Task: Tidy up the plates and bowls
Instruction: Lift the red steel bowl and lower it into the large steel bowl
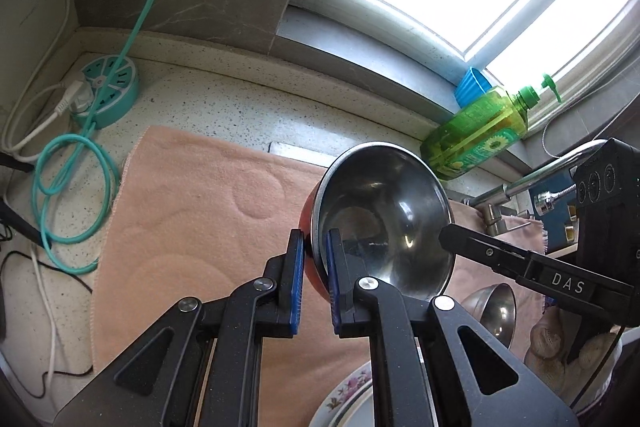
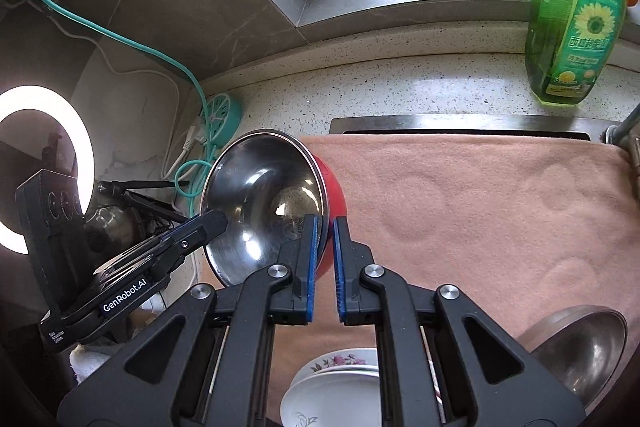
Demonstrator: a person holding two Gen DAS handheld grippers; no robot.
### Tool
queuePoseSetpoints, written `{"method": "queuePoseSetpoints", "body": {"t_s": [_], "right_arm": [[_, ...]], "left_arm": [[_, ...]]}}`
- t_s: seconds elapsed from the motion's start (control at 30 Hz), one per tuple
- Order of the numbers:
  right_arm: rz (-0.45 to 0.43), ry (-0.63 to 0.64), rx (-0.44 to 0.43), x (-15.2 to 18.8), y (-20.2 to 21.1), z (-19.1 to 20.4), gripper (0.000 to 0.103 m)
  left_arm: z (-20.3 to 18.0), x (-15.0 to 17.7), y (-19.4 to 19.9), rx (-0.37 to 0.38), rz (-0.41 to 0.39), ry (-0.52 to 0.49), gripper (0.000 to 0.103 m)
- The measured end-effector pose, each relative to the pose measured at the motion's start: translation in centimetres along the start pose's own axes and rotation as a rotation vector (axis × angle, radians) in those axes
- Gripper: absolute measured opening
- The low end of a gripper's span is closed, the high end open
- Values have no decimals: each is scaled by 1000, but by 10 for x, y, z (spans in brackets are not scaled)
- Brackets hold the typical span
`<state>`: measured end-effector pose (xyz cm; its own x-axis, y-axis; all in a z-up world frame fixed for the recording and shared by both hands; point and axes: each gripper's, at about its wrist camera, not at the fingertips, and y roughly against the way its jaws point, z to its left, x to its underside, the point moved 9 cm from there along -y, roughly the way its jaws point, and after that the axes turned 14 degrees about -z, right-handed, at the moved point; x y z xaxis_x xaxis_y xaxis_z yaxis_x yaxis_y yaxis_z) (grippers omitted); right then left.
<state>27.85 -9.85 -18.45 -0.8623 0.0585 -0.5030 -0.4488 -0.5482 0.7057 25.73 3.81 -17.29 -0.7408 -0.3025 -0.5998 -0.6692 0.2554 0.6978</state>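
Bowl held over towel, both grippers on its rim.

Landmark is the towel [image 1: 192, 211]: it lies on the counter [image 1: 208, 99], its far edge over the sink rim [image 2: 460, 123]. Bowl [image 1: 384, 211] hangs tilted above the towel, left gripper [image 1: 314, 259] clamped on one rim side, right gripper [image 2: 326, 247] on the opposite side. Power hub [image 1: 110, 95] sits off the towel's left far corner, cable [image 1: 68, 195] coiled beside it. Soap bottle [image 2: 576, 11] stands behind the towel by the window ledge. Second bowl [image 2: 580, 347] rests on the towel's near right part, plate stack [image 2: 340, 387] at its near edge, probably overlapping it.
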Motion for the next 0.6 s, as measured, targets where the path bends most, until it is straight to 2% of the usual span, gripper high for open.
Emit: {"method": "queuePoseSetpoints", "body": {"t_s": [0.3, 0.6], "right_arm": [[-32, 6, 0, 18, 72, -40, 7], [-61, -7, 41, 43, 139, -99, 7]], "left_arm": [[-69, 37, 24, 65, -12, -28, 10], [-138, 82, 26, 129, 19, -70, 10]]}}
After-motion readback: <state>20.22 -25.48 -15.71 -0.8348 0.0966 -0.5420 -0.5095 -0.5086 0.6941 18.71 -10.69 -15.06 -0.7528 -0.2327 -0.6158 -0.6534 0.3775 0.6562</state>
